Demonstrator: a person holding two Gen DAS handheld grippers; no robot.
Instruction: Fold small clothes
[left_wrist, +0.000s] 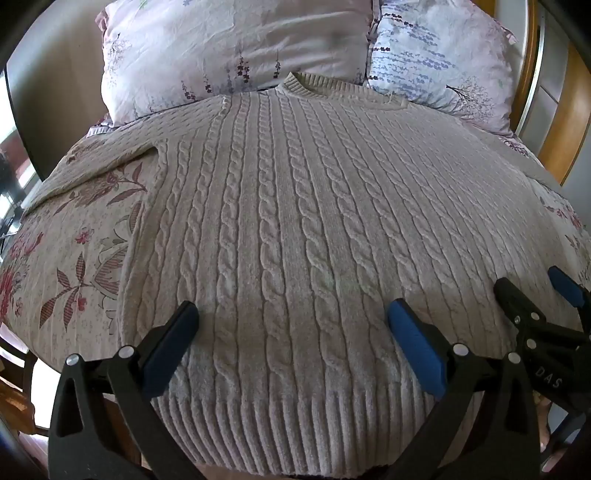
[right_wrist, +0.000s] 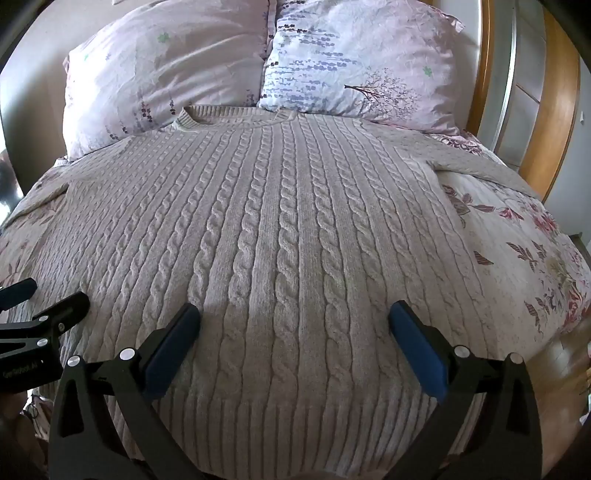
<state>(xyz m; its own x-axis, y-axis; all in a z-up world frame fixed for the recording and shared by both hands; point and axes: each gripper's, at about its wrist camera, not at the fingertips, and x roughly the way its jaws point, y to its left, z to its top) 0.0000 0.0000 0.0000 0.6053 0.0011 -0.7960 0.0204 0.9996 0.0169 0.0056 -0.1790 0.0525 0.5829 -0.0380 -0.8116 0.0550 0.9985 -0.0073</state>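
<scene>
Left wrist view: left gripper (left_wrist: 291, 325) hangs over the ribbed hem, jaws wide apart, holding nothing. One cable-knit sweater (left_wrist: 295, 206) lies flat, spread out on the floral bedspread (left_wrist: 74, 266), collar toward two pillows (left_wrist: 229, 48). The right gripper's tips show at the edge, also apart.

Right wrist view: right gripper (right_wrist: 295, 325) same story, jaws spread over the hem end, empty. Knit looks thick, soft, floppy, fairly heavy; likely stretches if dragged. I'd pinch the hem corners or shoulder seams. Two sleeves out sideways.
</scene>
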